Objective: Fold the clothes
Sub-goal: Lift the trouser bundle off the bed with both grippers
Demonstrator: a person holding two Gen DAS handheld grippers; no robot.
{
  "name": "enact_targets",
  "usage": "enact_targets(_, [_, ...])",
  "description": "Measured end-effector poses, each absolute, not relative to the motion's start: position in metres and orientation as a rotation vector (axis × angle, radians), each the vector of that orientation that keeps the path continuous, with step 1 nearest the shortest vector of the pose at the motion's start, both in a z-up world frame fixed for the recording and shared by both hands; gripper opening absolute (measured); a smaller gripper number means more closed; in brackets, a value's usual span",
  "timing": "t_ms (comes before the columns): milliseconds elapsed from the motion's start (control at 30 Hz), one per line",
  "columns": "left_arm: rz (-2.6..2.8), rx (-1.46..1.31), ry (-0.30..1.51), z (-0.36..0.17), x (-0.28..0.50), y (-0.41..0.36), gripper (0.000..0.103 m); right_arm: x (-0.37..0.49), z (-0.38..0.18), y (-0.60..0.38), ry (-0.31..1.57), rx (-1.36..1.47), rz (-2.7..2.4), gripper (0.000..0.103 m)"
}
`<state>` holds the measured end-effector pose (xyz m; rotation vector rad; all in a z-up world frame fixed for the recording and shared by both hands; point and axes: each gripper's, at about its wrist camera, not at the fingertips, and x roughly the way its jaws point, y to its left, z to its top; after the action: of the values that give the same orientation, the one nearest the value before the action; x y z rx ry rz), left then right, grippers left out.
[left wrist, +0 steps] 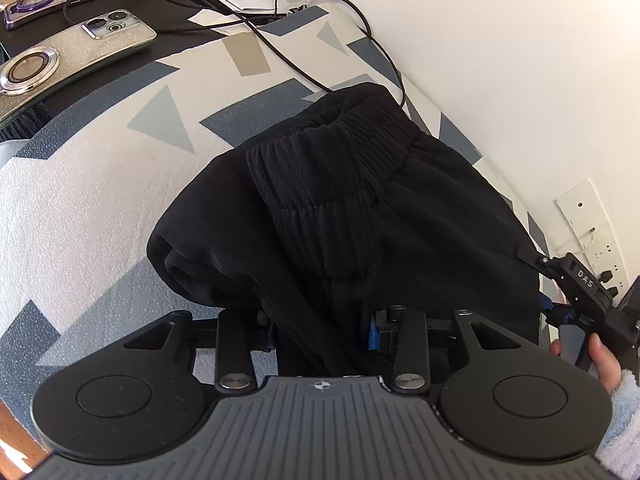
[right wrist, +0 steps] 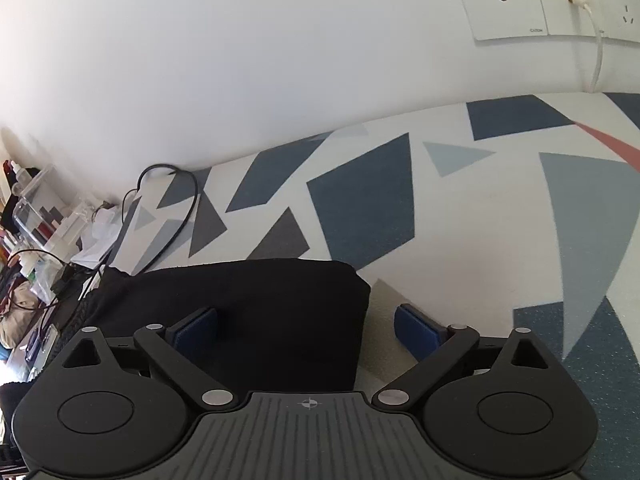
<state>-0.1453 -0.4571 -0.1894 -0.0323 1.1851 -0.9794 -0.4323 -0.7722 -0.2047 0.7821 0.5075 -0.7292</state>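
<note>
1. The black garment (left wrist: 340,208), folded into a thick bundle, lies on the patterned bed cover (left wrist: 100,184) close to the white wall (left wrist: 500,60); its ribbed waistband (left wrist: 320,160) faces up at the far end of the bundle.
2. The left gripper (left wrist: 320,330) pinches a bunched fold at the near edge of the garment; the fabric fills the gap between its jaws.
3. The right gripper (right wrist: 306,328) stands spread wide; its left finger (right wrist: 196,328) lies over the garment's right corner; its right finger (right wrist: 416,330) is over bare cover; neither pad presses the cloth.
4. In the left wrist view, a hand (left wrist: 600,360) in a fluffy pale sleeve holds the right gripper at the garment's right edge.
5. Two phones (left wrist: 72,60) lie on a dark surface at far left; a black cable (left wrist: 280,52) trails across the cover; wall sockets (right wrist: 540,4) sit at right.
</note>
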Motion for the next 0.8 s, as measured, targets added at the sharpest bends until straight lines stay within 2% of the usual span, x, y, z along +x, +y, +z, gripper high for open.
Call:
enact_targets(33, [-0.984, -0.032, 1.185, -0.189, -0.145, -0.457, 0.04, -0.427, -0.205, -0.77, 0.509, 0.771, -0.723, 0.095])
enact_targets(67, [-0.988, -0.027, 1.182, -0.188, -0.147, -0.455, 0.04, -0.423, -0.205, -0.766, 0.507, 0.768, -0.706, 0.074])
enact_targets(100, [-0.991, -0.02, 1.177, -0.188, -0.148, -0.455, 0.04, -0.42, -0.204, -0.763, 0.508, 0.764, -0.698, 0.065])
enact_targets(200, [-1.001, -0.009, 1.177, -0.187, -0.149, -0.455, 0.041, -0.414, -0.201, -0.756, 0.512, 0.743, -0.709, 0.051])
enact_targets(267, [-1.008, 0.002, 1.181, -0.186, -0.148, -0.457, 0.042, -0.417, -0.201, -0.757, 0.507, 0.758, -0.705, 0.05])
enact_targets(333, [-1.016, 0.02, 1.181, -0.186, -0.148, -0.461, 0.043, -0.418, -0.201, -0.762, 0.514, 0.769, -0.708, 0.057])
enact_targets(400, [-1.02, 0.027, 1.177, -0.186, -0.148, -0.462, 0.043, -0.416, -0.2, -0.764, 0.514, 0.763, -0.723, 0.07])
enact_targets(500, [-1.024, 0.054, 1.17, -0.184, -0.151, -0.464, 0.043, -0.401, -0.199, -0.759, 0.542, 0.707, -0.753, 0.083])
enact_targets(533, [-1.027, 0.071, 1.164, -0.184, -0.152, -0.466, 0.042, -0.394, -0.199, -0.755, 0.554, 0.67, -0.77, 0.081])
enact_targets(600, [-1.037, 0.116, 1.142, -0.181, -0.154, -0.469, 0.04, -0.389, -0.198, -0.749, 0.548, 0.659, -0.769, 0.054])
enact_targets(667, [-1.049, 0.156, 1.112, -0.179, -0.156, -0.47, 0.036, -0.384, -0.191, -0.739, 0.55, 0.611, -0.765, 0.038])
enact_targets(700, [-1.056, 0.172, 1.095, -0.177, -0.157, -0.47, 0.035, -0.382, -0.186, -0.732, 0.554, 0.576, -0.764, 0.034])
enact_targets(800, [-1.09, 0.268, 0.976, -0.163, -0.164, -0.466, 0.03, -0.373, -0.165, -0.7, 0.563, 0.406, -0.777, 0.029])
